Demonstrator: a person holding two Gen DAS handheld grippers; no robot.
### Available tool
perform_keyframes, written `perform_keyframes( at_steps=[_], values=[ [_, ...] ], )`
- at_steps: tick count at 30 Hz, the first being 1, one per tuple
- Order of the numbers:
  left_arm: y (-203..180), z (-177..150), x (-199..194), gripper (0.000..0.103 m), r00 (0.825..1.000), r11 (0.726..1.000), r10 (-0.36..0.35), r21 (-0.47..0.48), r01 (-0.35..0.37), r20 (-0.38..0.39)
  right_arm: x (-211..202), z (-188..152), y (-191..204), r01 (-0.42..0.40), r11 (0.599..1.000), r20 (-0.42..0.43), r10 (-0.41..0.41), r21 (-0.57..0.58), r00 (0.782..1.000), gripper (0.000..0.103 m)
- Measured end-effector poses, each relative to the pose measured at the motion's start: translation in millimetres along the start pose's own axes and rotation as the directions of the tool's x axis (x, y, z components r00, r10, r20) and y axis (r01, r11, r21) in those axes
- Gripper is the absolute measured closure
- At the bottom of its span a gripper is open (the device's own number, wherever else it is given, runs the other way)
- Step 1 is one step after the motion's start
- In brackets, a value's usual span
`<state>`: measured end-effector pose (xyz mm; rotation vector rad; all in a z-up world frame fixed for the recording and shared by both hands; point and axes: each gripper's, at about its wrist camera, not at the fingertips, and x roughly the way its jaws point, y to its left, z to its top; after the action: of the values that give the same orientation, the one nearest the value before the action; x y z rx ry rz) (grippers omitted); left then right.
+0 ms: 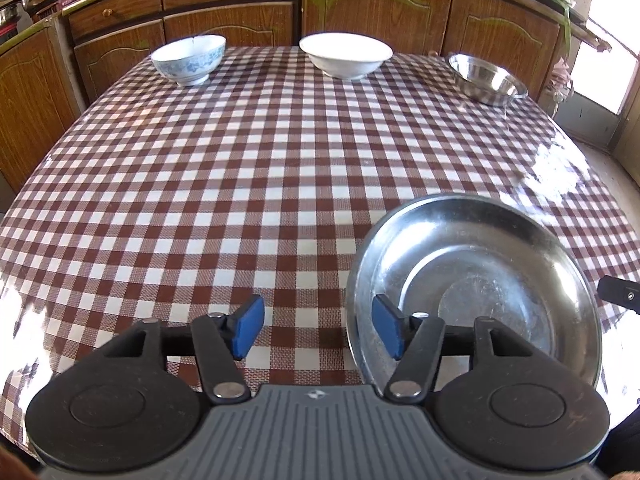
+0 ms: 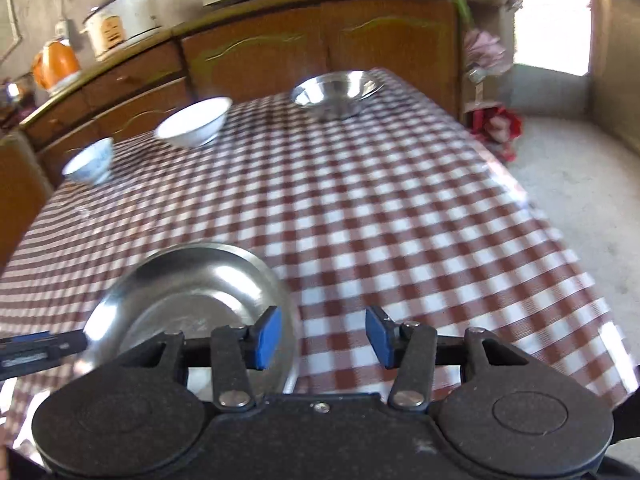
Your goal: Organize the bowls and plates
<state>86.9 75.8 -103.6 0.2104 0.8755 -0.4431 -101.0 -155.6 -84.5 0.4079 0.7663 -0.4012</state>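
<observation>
A shallow steel plate [image 1: 476, 292] [image 2: 192, 292] lies on the checked tablecloth near the front edge, between my two grippers. My left gripper [image 1: 319, 328] is open; its right pad hangs over the plate's left rim, and that rim sits between the jaws without being pressed. My right gripper [image 2: 324, 336] is open too, with its left pad over the plate's right rim. Along the far edge stand a blue-patterned bowl [image 1: 188, 60] [image 2: 90, 164], a white bowl [image 1: 346, 56] [image 2: 194, 122] and a steel bowl [image 1: 486, 78] [image 2: 336, 92].
The table [image 1: 240, 184] is covered by a brown-and-white checked cloth. Wooden cabinets [image 1: 380, 8] line the wall behind it, with pots and a rice cooker [image 2: 124, 20] on top. To the table's right is bare floor [image 2: 572, 184] and a bright doorway.
</observation>
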Motion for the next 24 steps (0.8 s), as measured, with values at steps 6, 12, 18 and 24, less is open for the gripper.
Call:
perform_keyframes(
  at_steps=[6,12,18,24],
  values=[
    [-3,-1,9,0.044,1.000,1.000,-0.006,0.028,0.007,-0.026,13,-8,8,-0.029,0.999,-0.055,0.028,-0.018,0.998,0.050],
    [-7,0,20,0.055,0.997,0.997,-0.064,0.046,0.065,-0.031,26,-13,2,-0.066,0.997,-0.109,0.071,0.049,0.991,0.057],
    [-19,-2,22,0.070,0.994,0.990,-0.107,0.090,0.108,-0.014,30,-14,9,-0.103,0.993,-0.101,0.108,0.054,0.989,0.074],
    [-10,3,15,0.073,0.995,0.993,-0.099,0.068,0.099,-0.005,24,-9,15,-0.109,0.994,-0.074,0.111,0.031,0.991,0.077]
  ],
)
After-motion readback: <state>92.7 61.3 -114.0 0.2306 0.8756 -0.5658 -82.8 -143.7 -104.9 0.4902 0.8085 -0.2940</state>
